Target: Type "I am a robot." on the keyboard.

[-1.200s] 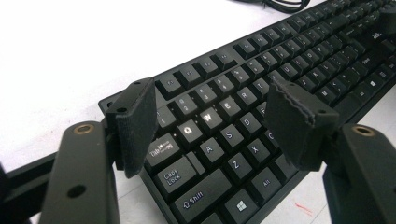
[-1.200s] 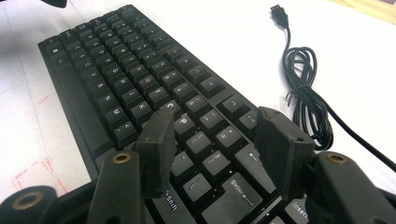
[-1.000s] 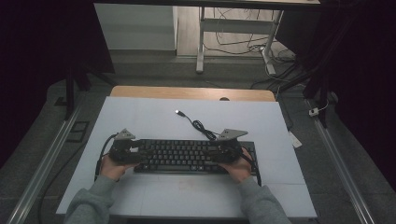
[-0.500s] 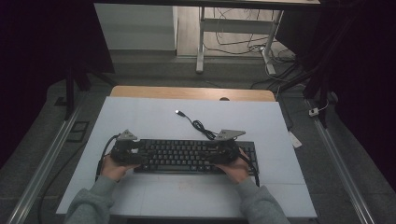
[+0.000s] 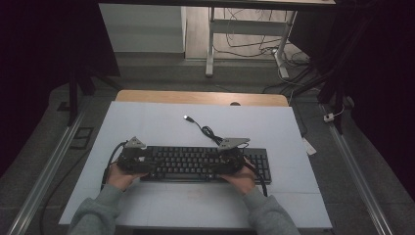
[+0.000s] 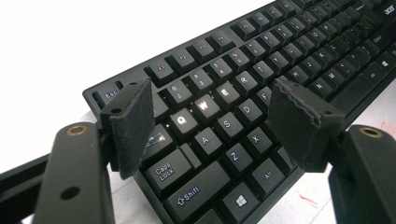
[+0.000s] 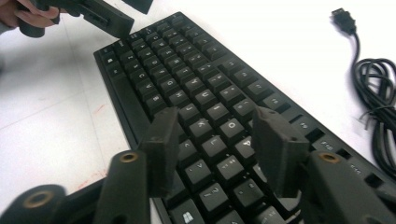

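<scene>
Both grippers' jaws spread over blk keyboard (image 6: 261, 84); keys read Caps Lock, Shift, QWE.

Overhead forward-down; two close views sharing the keyboard (image 5: 205, 163) (perhaps its middle).

The high view is dim with black edges, while both gripper views look overexposed and perhaps slightly soft.

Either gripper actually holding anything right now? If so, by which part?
Nothing is held. The left gripper and right gripper both hover with jaws apart over the keyboard keys; the right's jaws have just been closing, gripping nothing.
</scene>
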Tool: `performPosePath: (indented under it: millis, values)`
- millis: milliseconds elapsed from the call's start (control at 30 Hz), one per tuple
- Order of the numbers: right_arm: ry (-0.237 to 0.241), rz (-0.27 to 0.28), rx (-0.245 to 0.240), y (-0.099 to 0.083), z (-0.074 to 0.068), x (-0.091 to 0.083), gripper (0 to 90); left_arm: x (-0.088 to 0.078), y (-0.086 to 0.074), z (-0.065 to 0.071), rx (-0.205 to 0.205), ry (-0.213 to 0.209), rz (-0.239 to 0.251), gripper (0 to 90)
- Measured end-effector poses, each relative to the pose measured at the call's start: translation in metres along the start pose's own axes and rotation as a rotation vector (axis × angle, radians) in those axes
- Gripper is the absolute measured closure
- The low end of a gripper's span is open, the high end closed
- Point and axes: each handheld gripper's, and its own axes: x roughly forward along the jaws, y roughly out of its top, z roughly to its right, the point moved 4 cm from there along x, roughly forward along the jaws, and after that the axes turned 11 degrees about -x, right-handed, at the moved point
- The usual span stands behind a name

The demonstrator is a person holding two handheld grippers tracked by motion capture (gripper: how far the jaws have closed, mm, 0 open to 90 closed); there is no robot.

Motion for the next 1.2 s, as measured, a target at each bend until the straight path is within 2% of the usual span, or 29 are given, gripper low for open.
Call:
performPosePath:
  millis: [67,100,133,167,200,333,567,800,1200]
  values:
    - [0.015,0.0,0.002,0.001,-0.001,0.002,62.0,0.001,0.0,0.0,0.004,0.0,-0.005,31.2]
    - [0.032,-0.003,-0.002,0.002,-0.003,0.003,68.9,0.001,0.0,0.0,0.006,0.001,-0.009,30.9]
    - [0.032,-0.003,-0.002,0.002,-0.003,0.003,68.9,0.002,-0.001,0.001,0.007,0.0,-0.011,30.9]
    - [0.046,-0.006,-0.008,0.004,-0.005,0.005,77.2,0.002,-0.001,0.001,0.008,0.0,-0.013,30.8]
    - [0.046,-0.006,-0.008,0.004,-0.005,0.005,77.2,0.002,-0.001,0.001,0.01,0.001,-0.015,30.8]
    - [0.066,-0.014,-0.013,0.005,-0.008,0.009,89.9,0.003,-0.001,0.001,0.015,0.008,-0.017,30.7]
    - [0.081,-0.026,-0.018,0.009,-0.013,0.018,90.0,0.004,-0.002,0.001,0.016,0.009,-0.021,30.7]
    - [0.074,-0.074,-0.034,0.007,-0.02,0.032,90.0,0.004,-0.002,0.002,0.018,0.009,-0.023,30.7]
    - [0.063,-0.088,-0.04,0.005,-0.021,0.039,89.9,0.005,-0.002,0.003,0.024,0.006,-0.029,30.6]
